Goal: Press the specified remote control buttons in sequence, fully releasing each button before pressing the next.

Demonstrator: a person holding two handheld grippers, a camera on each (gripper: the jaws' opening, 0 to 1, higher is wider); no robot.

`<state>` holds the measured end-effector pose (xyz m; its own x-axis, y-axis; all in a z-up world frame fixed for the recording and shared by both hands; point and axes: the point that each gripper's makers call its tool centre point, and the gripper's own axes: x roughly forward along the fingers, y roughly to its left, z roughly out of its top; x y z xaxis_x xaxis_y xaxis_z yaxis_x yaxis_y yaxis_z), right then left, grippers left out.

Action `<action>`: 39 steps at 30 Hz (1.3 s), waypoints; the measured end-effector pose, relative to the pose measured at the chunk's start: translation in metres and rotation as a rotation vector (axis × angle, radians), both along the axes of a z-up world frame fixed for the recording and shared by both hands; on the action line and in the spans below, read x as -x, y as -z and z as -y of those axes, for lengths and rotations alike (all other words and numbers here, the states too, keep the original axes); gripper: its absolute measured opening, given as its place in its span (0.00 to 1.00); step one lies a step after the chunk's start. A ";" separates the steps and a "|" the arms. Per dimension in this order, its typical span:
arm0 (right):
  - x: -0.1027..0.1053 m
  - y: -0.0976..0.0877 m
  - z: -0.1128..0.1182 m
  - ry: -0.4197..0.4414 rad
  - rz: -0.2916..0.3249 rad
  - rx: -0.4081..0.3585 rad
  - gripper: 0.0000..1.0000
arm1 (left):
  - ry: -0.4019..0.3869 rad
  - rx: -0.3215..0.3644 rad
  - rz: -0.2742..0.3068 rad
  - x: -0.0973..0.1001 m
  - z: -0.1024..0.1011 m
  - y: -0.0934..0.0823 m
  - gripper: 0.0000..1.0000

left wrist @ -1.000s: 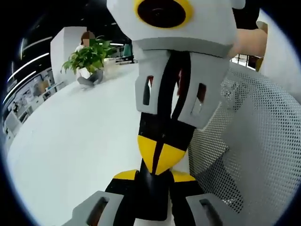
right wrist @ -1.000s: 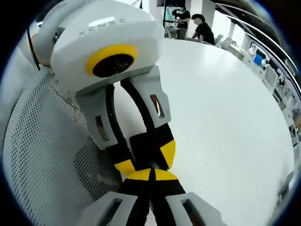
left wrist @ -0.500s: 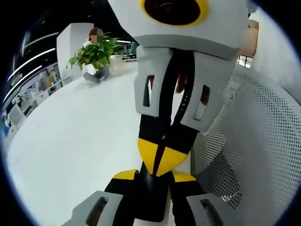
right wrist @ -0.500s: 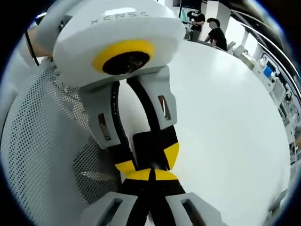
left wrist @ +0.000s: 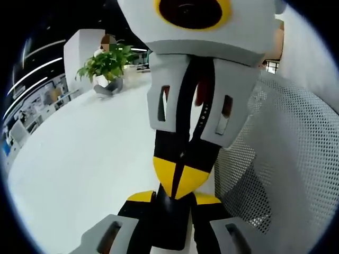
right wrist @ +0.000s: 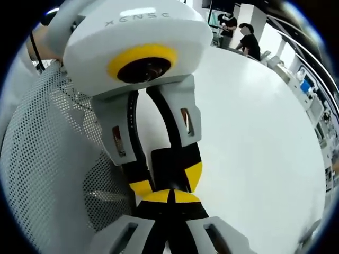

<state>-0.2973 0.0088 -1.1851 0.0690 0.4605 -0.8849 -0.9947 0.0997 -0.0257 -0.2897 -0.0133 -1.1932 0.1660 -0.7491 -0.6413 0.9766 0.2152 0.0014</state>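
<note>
White table point(left wrist: 79, 159) runs open to its far edge, where one plant point(left wrist: 106, 63) stands; one mesh chair point(left wrist: 280, 159) crowds the right. The left gripper point(left wrist: 172, 203) pinches one black remote point(left wrist: 170, 225), and the right gripper point(left wrist: 177, 177) meets it tip-down, fingers pressed together.

In the right gripper view, the right gripper point(right wrist: 170, 198) touches the remote point(right wrist: 168, 164) held by the left gripper point(right wrist: 168, 180). Two people point(right wrist: 249, 42) stand beyond the table point(right wrist: 254, 132). Both grippers have kept this pose since a second ago.

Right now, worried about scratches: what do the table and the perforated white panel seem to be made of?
Table: smooth white surface with a soft sheen, likely laminate. Perforated panel: matte white curved sheet with regular round holes; plastic or coated metal, cannot tell which.
</note>
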 end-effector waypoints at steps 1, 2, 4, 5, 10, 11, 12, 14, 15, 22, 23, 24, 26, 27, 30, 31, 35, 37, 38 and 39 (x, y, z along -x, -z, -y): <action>0.000 0.000 0.000 0.001 0.001 -0.003 0.00 | -0.001 0.000 -0.001 0.000 0.000 0.000 0.26; 0.000 0.000 0.000 0.005 0.001 -0.004 0.00 | -0.001 0.001 -0.001 0.000 0.000 0.000 0.26; -0.001 0.000 0.000 0.010 0.003 -0.010 0.00 | -0.001 0.004 -0.006 0.000 0.000 0.000 0.26; -0.001 -0.001 0.000 0.016 0.003 -0.019 0.00 | -0.002 0.006 -0.009 -0.001 0.000 0.000 0.26; 0.000 -0.002 0.002 0.001 0.015 -0.052 0.00 | -0.005 0.004 -0.008 -0.001 0.001 0.000 0.26; 0.001 -0.002 0.001 -0.022 0.031 -0.057 0.00 | -0.002 0.001 -0.005 -0.001 0.001 0.000 0.26; 0.001 -0.002 0.001 -0.033 0.035 -0.060 0.00 | 0.000 0.001 -0.005 0.000 0.001 0.000 0.26; 0.001 -0.003 0.001 -0.036 0.031 -0.066 0.00 | 0.001 0.004 -0.009 -0.001 0.001 0.000 0.26; 0.001 -0.004 0.001 -0.042 0.035 -0.077 0.00 | -0.001 0.007 -0.010 -0.001 0.001 0.000 0.26; 0.004 -0.005 0.014 -0.010 0.002 -0.133 0.05 | -0.009 0.011 -0.013 0.000 0.001 0.000 0.26; 0.004 -0.005 0.016 -0.009 0.000 -0.136 0.11 | -0.008 0.012 -0.012 0.000 0.001 0.000 0.26; 0.005 -0.007 0.016 -0.015 -0.012 -0.167 0.17 | -0.008 0.013 -0.012 0.000 0.001 0.000 0.26; 0.004 -0.011 0.014 0.028 -0.044 -0.209 0.29 | -0.007 0.015 -0.010 0.000 0.000 0.000 0.26; 0.002 -0.011 0.016 0.020 -0.037 -0.204 0.30 | -0.006 0.016 -0.009 0.000 0.000 0.000 0.26; -0.002 -0.003 0.020 0.016 -0.050 -0.173 0.36 | -0.004 0.019 -0.008 0.001 0.000 0.000 0.26; -0.004 0.001 0.022 0.030 -0.052 -0.157 0.38 | -0.004 0.019 -0.008 0.000 0.000 0.000 0.26; -0.008 0.005 0.021 0.040 -0.053 -0.172 0.36 | -0.005 0.023 -0.008 0.000 0.000 0.000 0.26; -0.007 0.008 0.023 0.038 -0.063 -0.161 0.33 | -0.008 0.030 -0.014 0.000 0.000 0.000 0.26; -0.007 0.010 0.026 0.025 -0.053 -0.137 0.29 | -0.005 0.034 -0.012 0.000 0.000 0.000 0.26; -0.007 0.012 0.029 0.003 -0.038 -0.121 0.28 | -0.003 0.033 -0.011 0.000 0.000 0.000 0.26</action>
<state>-0.2904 -0.0207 -1.1972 0.0381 0.5642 -0.8247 -0.9944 0.1029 0.0244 -0.2898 -0.0133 -1.1928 0.1614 -0.7698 -0.6176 0.9759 0.2176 -0.0162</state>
